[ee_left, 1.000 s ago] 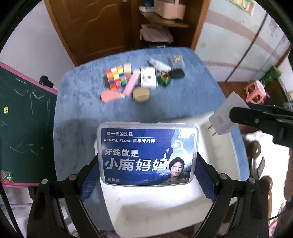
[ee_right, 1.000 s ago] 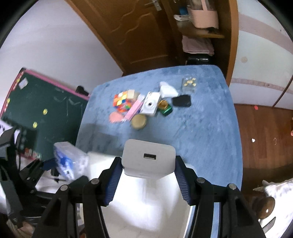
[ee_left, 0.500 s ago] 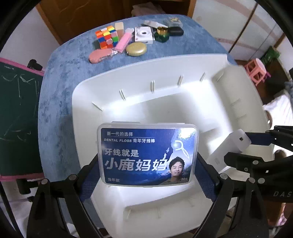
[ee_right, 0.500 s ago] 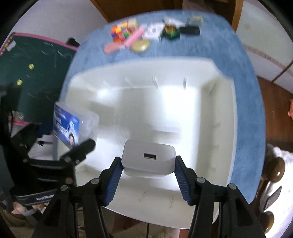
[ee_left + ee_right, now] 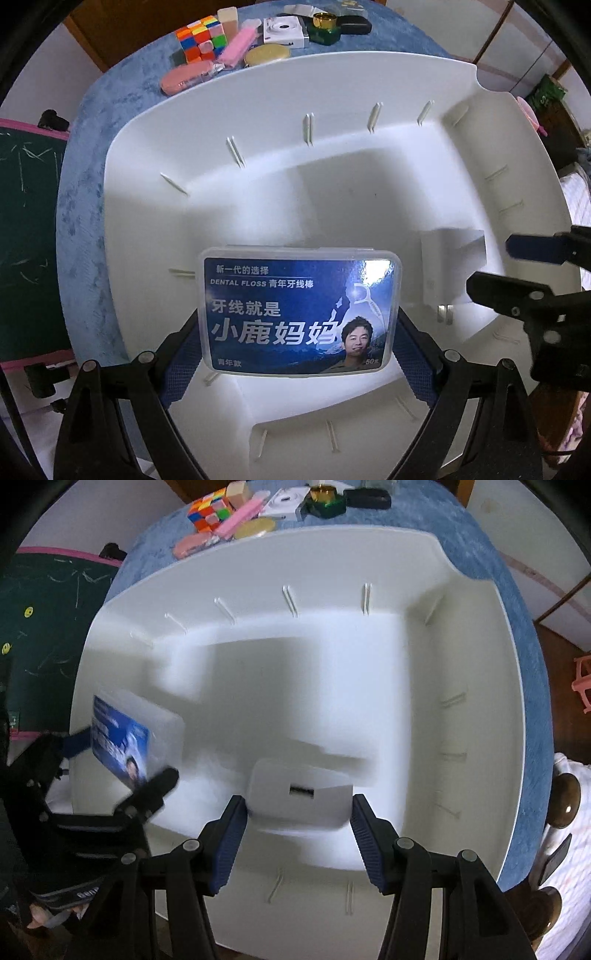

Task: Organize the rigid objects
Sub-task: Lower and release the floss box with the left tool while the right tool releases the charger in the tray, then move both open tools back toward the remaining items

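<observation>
Both grippers down inside the white bin [image 5: 388, 74], each carrying one item. Left gripper [image 5: 297, 354]: jaws pinching the floss box [image 5: 299, 314] by its short ends, box upright, label toward the camera, low over the bin floor near the front-left. Right gripper [image 5: 297, 834]: jaws pinching the charger [image 5: 299, 794] by its sides, port face up, prongs down and close to the floor at the right; cannot tell whether the prongs touch yet. From the left view, charger [image 5: 452, 258] seen beside the right wall, well clear of the floss box.

Rest of the clutter waiting on the blue bench [image 5: 122, 92] beyond the far rim: cube [image 5: 201, 42], pink case [image 5: 186, 76], gold tin [image 5: 266, 54], small camera [image 5: 286, 31], a few dark bits further right.

Judged step: setting both items down. To do it well:
- Lower until each item bears on the floor before letting go; a release from above would tip the tall floss box flat and let the charger topple off its prongs.
- Better to lean the charger onto a broad face, or rest it against the wall, than to leave it on the prongs.
- Keep the two apart, so spreading jaws on one side do not knock the other item.
- Spread the jaws only a little, then lift straight up; blue pads may drag a light box along.
- Leave the far half of the bin free for the bench items.
</observation>
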